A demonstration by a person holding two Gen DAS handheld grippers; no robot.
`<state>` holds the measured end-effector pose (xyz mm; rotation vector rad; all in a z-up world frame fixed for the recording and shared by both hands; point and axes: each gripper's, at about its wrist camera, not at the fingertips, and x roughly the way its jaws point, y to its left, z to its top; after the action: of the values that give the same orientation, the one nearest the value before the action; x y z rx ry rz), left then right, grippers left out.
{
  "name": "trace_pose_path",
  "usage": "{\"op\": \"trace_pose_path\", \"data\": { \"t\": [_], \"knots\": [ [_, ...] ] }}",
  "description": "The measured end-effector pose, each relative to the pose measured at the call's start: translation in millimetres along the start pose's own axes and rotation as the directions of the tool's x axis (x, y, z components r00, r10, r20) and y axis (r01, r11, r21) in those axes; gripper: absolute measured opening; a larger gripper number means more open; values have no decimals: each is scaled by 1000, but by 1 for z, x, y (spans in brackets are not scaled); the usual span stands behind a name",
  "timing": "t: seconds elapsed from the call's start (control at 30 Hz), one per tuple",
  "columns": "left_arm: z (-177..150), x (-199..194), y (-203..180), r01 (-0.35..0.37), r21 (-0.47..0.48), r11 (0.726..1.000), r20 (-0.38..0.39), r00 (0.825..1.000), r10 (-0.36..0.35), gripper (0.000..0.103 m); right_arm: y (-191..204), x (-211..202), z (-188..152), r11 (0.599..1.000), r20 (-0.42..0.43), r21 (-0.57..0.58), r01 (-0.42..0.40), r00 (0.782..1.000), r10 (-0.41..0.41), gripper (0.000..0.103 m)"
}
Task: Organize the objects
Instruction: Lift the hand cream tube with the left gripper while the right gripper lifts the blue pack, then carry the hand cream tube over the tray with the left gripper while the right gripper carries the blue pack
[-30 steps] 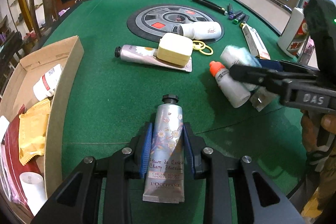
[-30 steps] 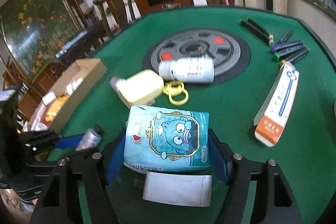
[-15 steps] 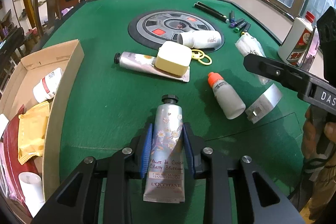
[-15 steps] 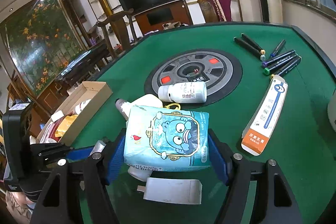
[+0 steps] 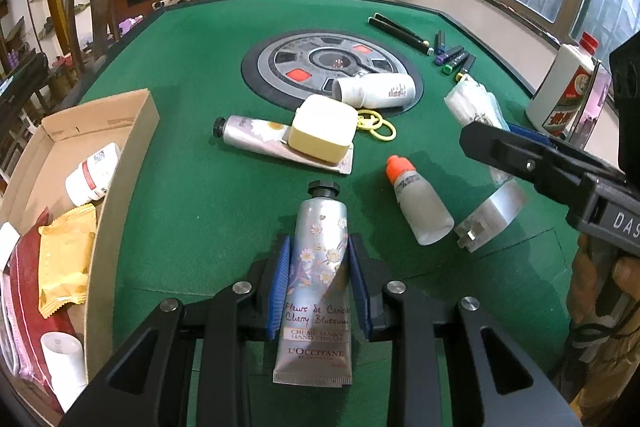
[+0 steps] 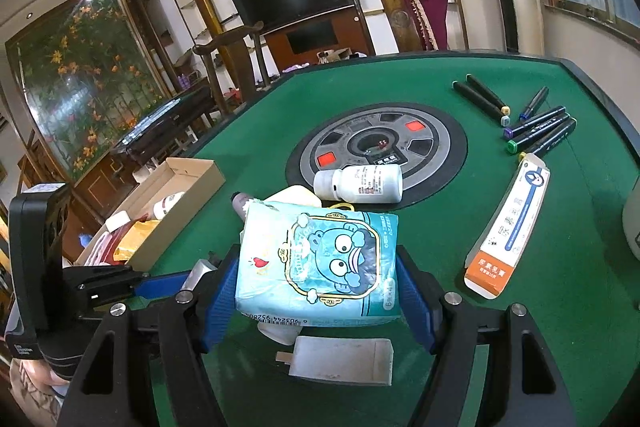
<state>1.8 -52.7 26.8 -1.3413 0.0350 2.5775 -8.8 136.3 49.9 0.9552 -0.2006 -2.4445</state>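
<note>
My left gripper [image 5: 319, 251] is shut on a silver L'Occitane hand cream tube [image 5: 322, 219], cap pointing away, just right of the cardboard box [image 5: 120, 147]. My right gripper [image 6: 318, 247] is shut on a blue tissue pack [image 6: 320, 275] with a cartoon face, held above the green table [image 6: 560, 307]. In the left wrist view the pack [image 5: 474, 103] shows at the right, above a dropper bottle [image 5: 420, 203]. In the right wrist view the left gripper [image 6: 160, 281] sits at the lower left, beside the box [image 6: 192, 171].
The box holds a white bottle, yellow packets and a red pouch. On the felt lie a second cream tube [image 5: 252, 135] under a yellow case [image 5: 320, 131], a white bottle [image 5: 376, 91], a grey adapter [image 5: 488, 219], markers [image 5: 452, 55] and a long carton [image 6: 512, 223]. A liquor bottle [image 5: 568, 87] stands far right.
The right gripper has lifted the tissue pack off the table, up and to the right in the left wrist view. The left gripper has kept still with the tube.
</note>
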Motion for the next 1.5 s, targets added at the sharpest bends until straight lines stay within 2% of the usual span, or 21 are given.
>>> {"op": "trace_pose_path", "data": {
  "t": [0.6, 1.2, 1.5],
  "knots": [
    [4, -26, 8, -18, -30, 999, 61, 998, 20, 28, 0, 1, -2, 1000, 3, -3, 15, 1000, -15, 76],
    [10, -35, 23, -17, -64, 998, 93, 995, 23, 28, 2, 2, -3, 1000, -2, -8, 29, 1000, -29, 76],
    [4, -66, 46, -56, -110, 992, 137, 988, 71, 28, 18, 3, 1, 999, 4, -46, 21, 1000, -21, 76]
  ]
}}
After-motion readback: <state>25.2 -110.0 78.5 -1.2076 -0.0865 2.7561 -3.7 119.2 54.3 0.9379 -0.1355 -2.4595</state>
